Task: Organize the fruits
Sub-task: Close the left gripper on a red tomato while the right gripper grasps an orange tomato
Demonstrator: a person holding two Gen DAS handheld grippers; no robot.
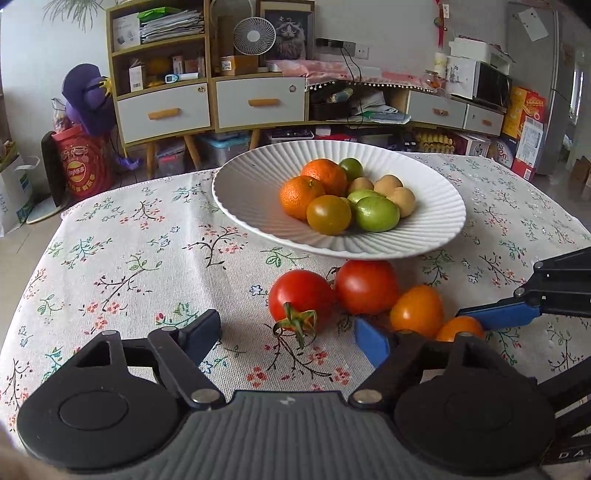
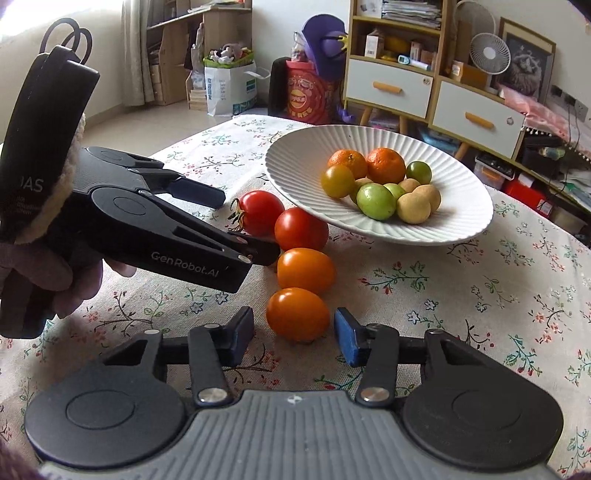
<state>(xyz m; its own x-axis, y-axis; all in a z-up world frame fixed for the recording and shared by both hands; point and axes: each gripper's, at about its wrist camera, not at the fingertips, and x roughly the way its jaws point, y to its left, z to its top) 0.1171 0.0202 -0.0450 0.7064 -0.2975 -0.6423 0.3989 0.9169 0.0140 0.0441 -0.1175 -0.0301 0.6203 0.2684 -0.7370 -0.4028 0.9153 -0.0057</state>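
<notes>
A white ribbed plate (image 1: pixel 258 206) (image 2: pixel 295 162) holds two mandarins (image 1: pixel 301 195), small green and yellow fruits (image 1: pixel 376 213) and a yellow-green tomato (image 1: pixel 328 214). On the cloth in front lie two red tomatoes (image 1: pixel 301 297) (image 2: pixel 260 212) and two orange tomatoes (image 1: pixel 417 310) (image 2: pixel 297 314). My left gripper (image 1: pixel 288 334) is open with the stemmed red tomato just ahead between its fingers. My right gripper (image 2: pixel 293 334) is open around the nearest orange tomato, fingers apart from it.
A floral tablecloth (image 1: pixel 129 258) covers the table. Beyond the far edge stand shelves with drawers (image 1: pixel 207 99), a fan (image 1: pixel 254 36) and boxes on the floor. The left gripper's body (image 2: pixel 147 221) reaches in from the left in the right wrist view.
</notes>
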